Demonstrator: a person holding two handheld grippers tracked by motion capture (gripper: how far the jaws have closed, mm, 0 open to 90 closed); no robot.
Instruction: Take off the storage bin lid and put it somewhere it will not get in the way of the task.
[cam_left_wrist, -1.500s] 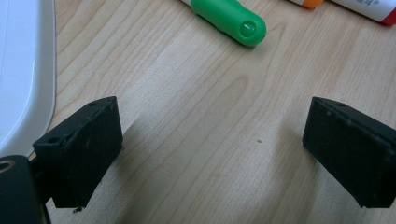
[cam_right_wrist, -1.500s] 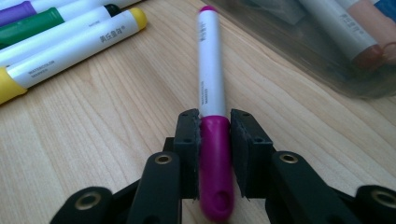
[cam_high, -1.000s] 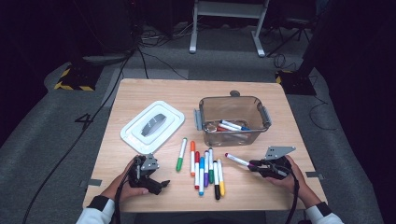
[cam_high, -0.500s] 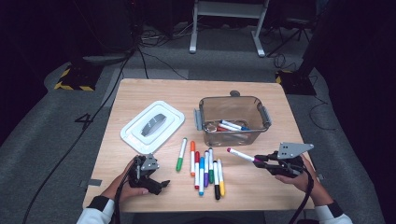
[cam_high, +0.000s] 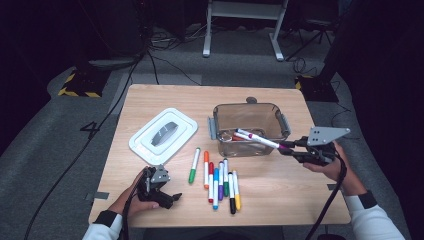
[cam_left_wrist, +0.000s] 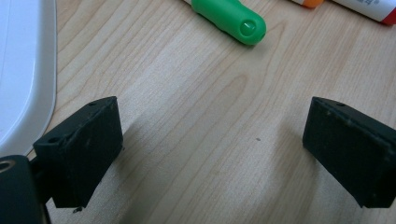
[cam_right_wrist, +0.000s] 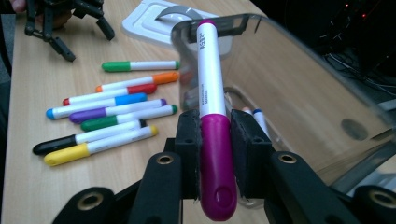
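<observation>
Dark floor and cables surround the wooden counter (cam_high: 165, 100), where the right gripper (cam_high: 295, 148), jaws clamped on the magenta marker (cam_high: 260, 140), has lifted it from the counter to the clear bin's (cam_high: 248, 111) four-o'clock rim, ready for dropping in, while the left gripper (cam_high: 167, 197) rests open-jawed at seven o'clock.

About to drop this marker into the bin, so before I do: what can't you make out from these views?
- Bin contents: high view too small, right gripper view blurred through the clear wall; count unclear.
- Magenta marker tip: whether it has passed the bin rim is unclear.
- Left hand-held gripper: markers beyond the green one cut off by the top edge.
</observation>
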